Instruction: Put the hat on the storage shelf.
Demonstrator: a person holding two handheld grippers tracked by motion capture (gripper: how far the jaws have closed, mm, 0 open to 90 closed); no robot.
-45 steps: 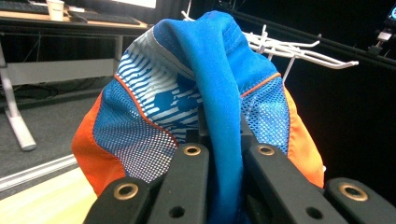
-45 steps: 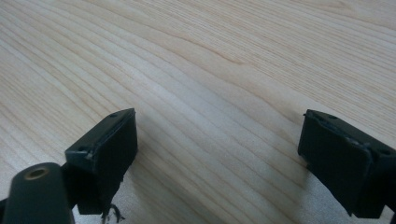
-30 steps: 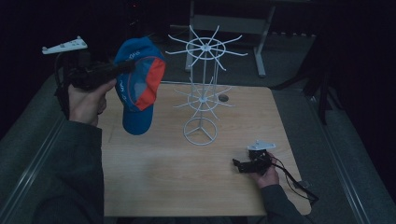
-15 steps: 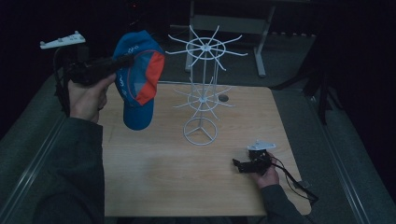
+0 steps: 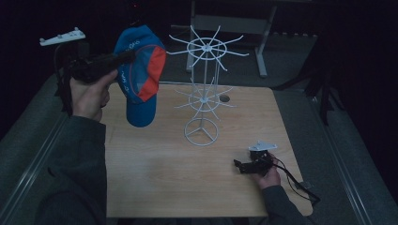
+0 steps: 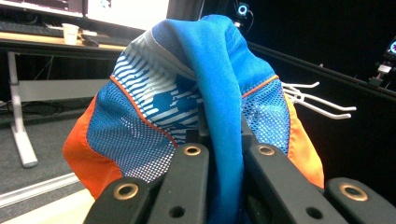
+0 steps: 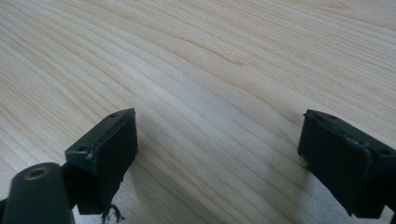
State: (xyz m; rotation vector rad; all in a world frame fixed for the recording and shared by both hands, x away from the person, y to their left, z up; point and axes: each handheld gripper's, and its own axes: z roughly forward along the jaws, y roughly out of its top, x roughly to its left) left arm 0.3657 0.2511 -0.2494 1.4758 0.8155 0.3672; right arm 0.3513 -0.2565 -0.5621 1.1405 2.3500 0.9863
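- hanging a cap looks like the work in hand: the blue and orange cap [image 5: 140,75] is held up in the air at the left of the table, level with the top ring of the white wire rack [image 5: 205,89], and just to the left of it.
- the relation that matters: from the cap, the nearest prongs of the rack's upper ring point toward it and lie to its right in the high view, close but apart from the fabric; in the left gripper view the white prong tips [image 6: 322,100] show just beyond the cap's right edge.
- the cap hangs with its long axis near vertical, the brim lowest and the crown uppermost at the tongs.
- the left gripper [image 5: 123,57] is plainly the nearer one to the rack's top; its jaws are clamped together on a fold of the cap's blue cloth [image 6: 224,116], which runs up between them.
- the right gripper [image 5: 240,165] rests low on the wooden table [image 5: 155,178] at the near right, well apart from both cap and rack; its jaws stand wide apart with bare wood [image 7: 215,93] between them, holding nothing.
- my judgement: the coming move calls for carrying the cap rightward over a prong tip.
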